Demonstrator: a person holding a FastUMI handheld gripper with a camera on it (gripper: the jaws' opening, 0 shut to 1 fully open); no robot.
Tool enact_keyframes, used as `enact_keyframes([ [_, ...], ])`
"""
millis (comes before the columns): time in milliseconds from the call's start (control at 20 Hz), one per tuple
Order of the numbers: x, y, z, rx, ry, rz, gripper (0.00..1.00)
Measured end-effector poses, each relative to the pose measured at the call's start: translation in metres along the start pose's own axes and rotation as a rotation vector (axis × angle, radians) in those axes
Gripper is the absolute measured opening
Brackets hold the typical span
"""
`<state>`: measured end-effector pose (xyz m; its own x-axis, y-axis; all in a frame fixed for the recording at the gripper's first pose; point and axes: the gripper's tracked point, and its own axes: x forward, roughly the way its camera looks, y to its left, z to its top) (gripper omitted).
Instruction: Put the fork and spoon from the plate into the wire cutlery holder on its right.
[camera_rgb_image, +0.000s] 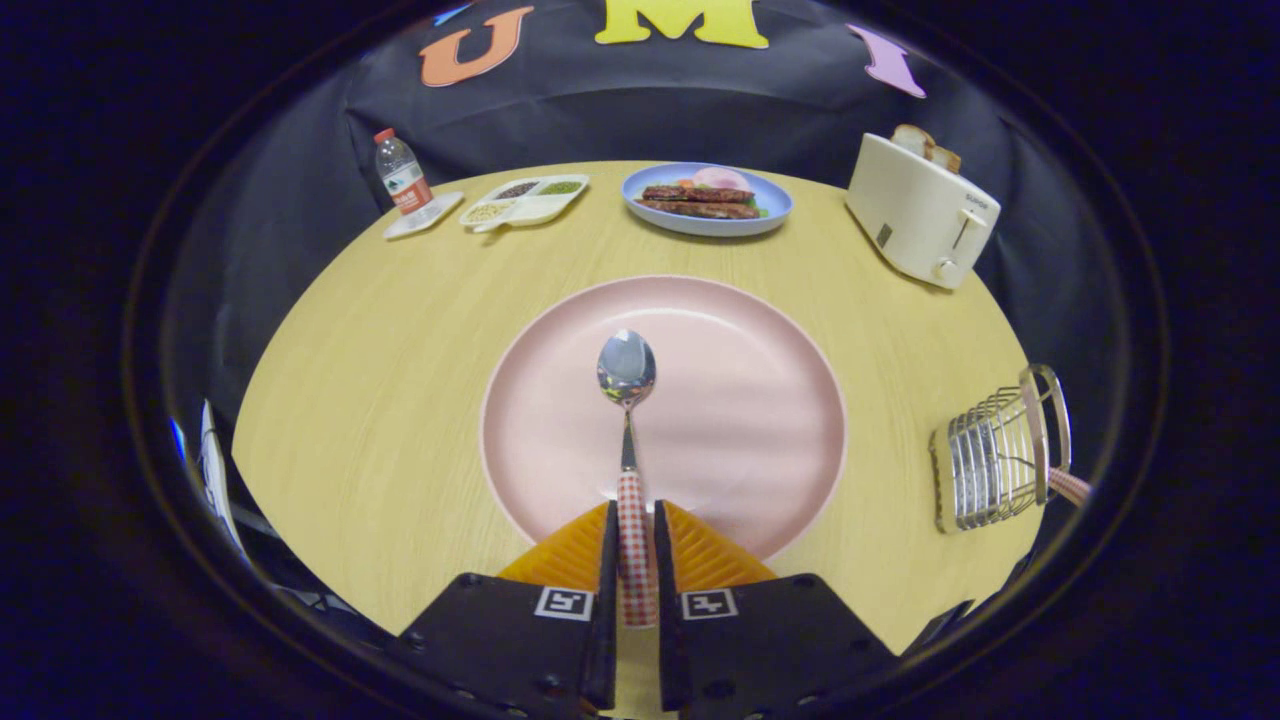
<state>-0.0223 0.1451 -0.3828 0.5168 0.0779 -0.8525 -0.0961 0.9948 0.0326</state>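
the spoon (627, 372) lies across the pink plate (740, 420), bowl pointing away, its checked handle pinched between both fingers of the gripper (633, 530). the wire cutlery holder (990, 460) stands right of the plate; a toaster (920, 212) sits beyond it.

open table (880, 330) between plate (770, 480) and holder (990, 460)

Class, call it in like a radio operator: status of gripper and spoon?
Gripper shut on spoon handle. Spoon over pink plate. Wire holder off right, path open.
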Motion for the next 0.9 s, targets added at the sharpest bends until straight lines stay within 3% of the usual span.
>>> enact_keyframes([
  [50, 0.001, -0.006, 0.001, -0.01, -0.002, -0.018, 0.21],
  [100, 0.0, -0.011, 0.001, -0.011, -0.001, -0.034, 0.08],
  [200, -0.009, -0.009, 0.0, -0.01, 0.006, -0.039, 0.08],
  [250, -0.016, -0.013, 0.001, -0.009, 0.014, -0.036, 0.01],
  [550, -0.082, -0.049, 0.029, 0.024, 0.039, 0.01, 0.01],
  [750, -0.147, -0.103, 0.052, 0.021, 0.042, 0.0, 0.01],
  [900, -0.187, -0.153, 0.044, 0.045, 0.13, -0.016, 0.01],
])
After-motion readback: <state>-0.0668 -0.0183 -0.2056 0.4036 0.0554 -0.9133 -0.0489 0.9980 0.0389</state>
